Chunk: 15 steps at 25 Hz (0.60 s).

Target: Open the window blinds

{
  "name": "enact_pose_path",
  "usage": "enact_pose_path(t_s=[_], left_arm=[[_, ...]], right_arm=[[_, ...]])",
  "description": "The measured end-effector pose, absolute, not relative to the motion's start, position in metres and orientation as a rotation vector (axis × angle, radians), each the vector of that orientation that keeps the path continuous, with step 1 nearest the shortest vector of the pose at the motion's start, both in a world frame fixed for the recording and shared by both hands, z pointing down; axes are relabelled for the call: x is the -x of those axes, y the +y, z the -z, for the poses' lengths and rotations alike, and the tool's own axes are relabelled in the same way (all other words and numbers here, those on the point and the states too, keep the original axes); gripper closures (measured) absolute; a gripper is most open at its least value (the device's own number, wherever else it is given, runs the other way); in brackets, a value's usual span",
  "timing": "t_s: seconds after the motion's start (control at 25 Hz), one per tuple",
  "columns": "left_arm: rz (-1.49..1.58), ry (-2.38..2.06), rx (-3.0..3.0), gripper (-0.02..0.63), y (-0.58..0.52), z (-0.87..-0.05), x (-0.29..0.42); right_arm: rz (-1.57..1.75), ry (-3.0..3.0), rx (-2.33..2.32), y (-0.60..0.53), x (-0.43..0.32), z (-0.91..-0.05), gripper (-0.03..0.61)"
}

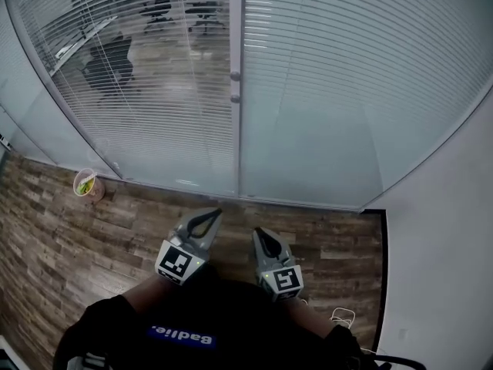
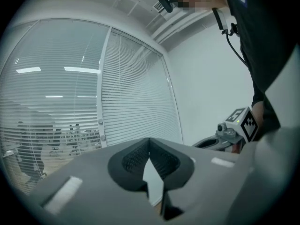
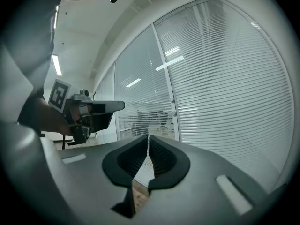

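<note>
White slatted blinds hang behind a glass wall. The left panel's blinds (image 1: 146, 75) are tilted enough that an office with chairs shows through; the right panel's blinds (image 1: 331, 68) look closed and opaque. Two small knobs (image 1: 234, 76) sit on the upright frame between the panels, also seen as knobs (image 2: 100, 122) and knobs (image 3: 172, 101) in the gripper views. My left gripper (image 1: 214, 213) and right gripper (image 1: 256, 231) are held side by side low before the glass, well short of the knobs. Both are shut with nothing between the jaws, at the left gripper (image 2: 149, 139) and the right gripper (image 3: 148, 136).
A paper cup (image 1: 86, 183) with something green in it stands on the wood-look floor at the foot of the left panel. A white wall (image 1: 447, 230) closes the corner on the right. A cable (image 1: 343, 314) lies on the floor near my right side.
</note>
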<state>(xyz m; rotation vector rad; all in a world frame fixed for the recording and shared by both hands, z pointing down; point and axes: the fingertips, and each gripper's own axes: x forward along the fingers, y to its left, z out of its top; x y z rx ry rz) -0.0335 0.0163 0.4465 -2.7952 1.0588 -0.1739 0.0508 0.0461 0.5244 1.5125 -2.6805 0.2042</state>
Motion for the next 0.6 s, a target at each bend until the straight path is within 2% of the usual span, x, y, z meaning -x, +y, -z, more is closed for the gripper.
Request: enact_pose_path(t_s=[0.32,0.6], left_arm=[[0.157,0.994,2.805,0.614,-0.045,-0.454,0.034],[0.127,0.891,2.837,0.614,-0.109,-0.448,0.051]], right_arm=[[-0.18,-2.567,-1.586,0.004,-0.057,-0.53,0.563],[-0.158,-2.501,-1.631,-0.053,-0.025,-0.517,0.56]])
